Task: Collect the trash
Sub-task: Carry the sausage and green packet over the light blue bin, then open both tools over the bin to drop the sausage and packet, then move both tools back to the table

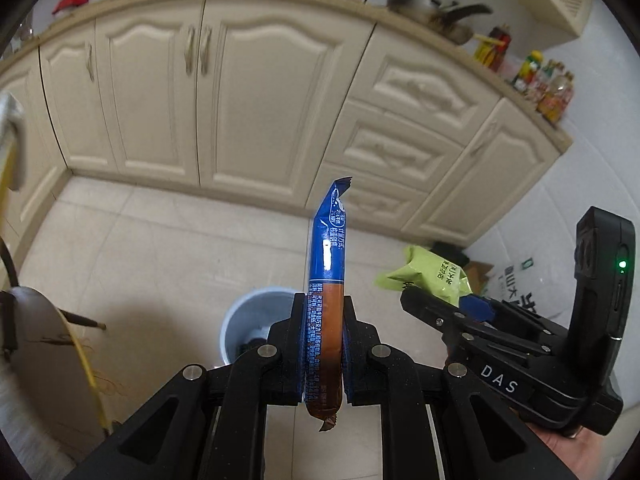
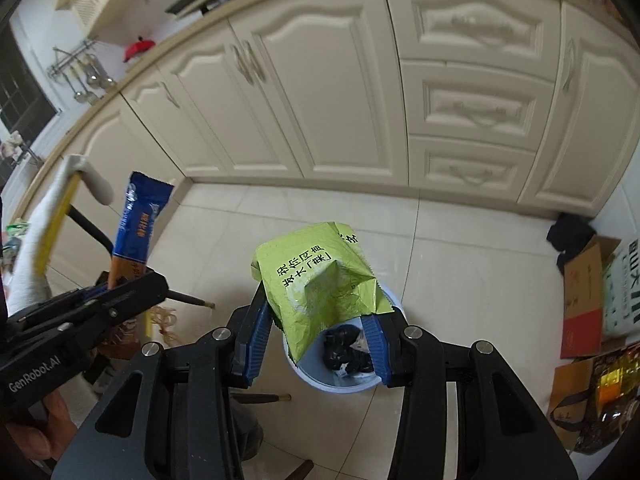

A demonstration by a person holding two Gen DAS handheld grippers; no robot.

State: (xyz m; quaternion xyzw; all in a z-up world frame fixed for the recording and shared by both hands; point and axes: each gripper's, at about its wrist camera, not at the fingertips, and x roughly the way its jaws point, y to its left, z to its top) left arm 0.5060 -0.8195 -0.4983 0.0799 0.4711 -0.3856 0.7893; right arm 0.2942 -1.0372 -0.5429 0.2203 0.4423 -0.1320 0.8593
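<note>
A blue and brown snack wrapper (image 1: 325, 300) is pinched upright in the tightly closed left gripper (image 1: 324, 332). A crumpled green bag (image 2: 320, 280) is clamped in the partly spread right gripper (image 2: 316, 340), right over the light-blue trash bin (image 2: 340, 376) on the tiled floor (image 2: 460, 280), cream cabinets (image 2: 320, 100) behind.

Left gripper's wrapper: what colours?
Blue on top, brown below, on the wrapper; clearest in the left wrist view.
</note>
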